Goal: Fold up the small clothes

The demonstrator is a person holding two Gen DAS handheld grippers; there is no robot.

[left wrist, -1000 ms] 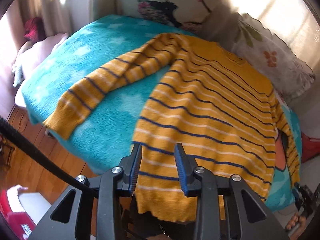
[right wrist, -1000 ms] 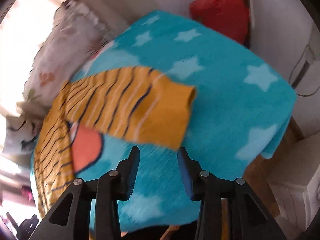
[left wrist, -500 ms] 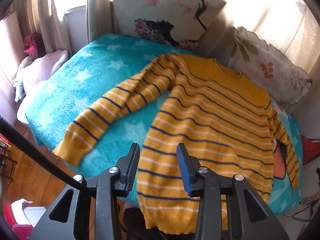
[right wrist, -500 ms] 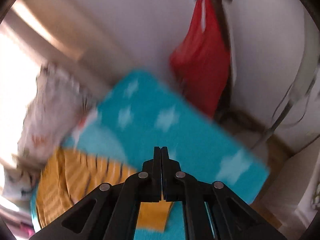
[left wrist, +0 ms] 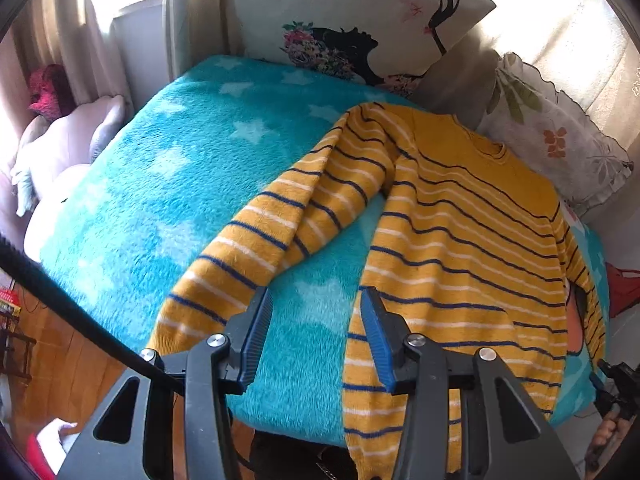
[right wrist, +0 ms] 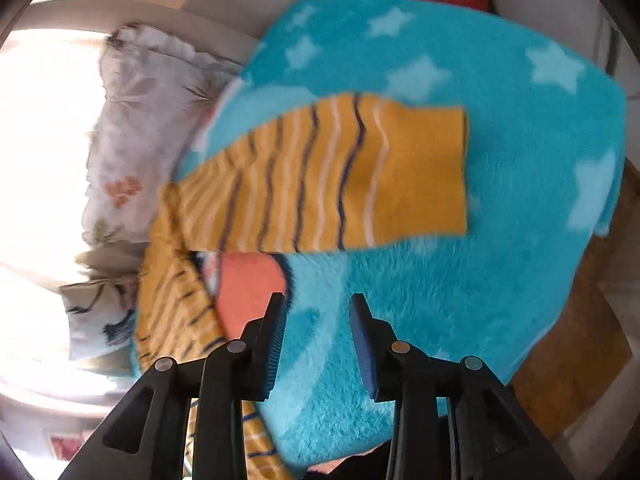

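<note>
Left gripper (left wrist: 316, 336), right gripper (right wrist: 316, 340): both angled down over mustard-yellow striped knit sweater (left wrist: 460, 240), jaws released, empty.

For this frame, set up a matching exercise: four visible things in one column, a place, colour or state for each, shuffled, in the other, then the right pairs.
Things:
1. mustard-yellow knit sweater with navy and white stripes
2. fluffy turquoise blanket with pale stars
3. left gripper
4. white cushion printed with a black silhouette of a woman

Descriptions:
A. propped upright behind the bed
B. open, holding nothing
C. spread flat, sleeves out to the sides
D. covers the bed under the garment

Pairs: 1-C, 2-D, 3-B, 4-A
</note>
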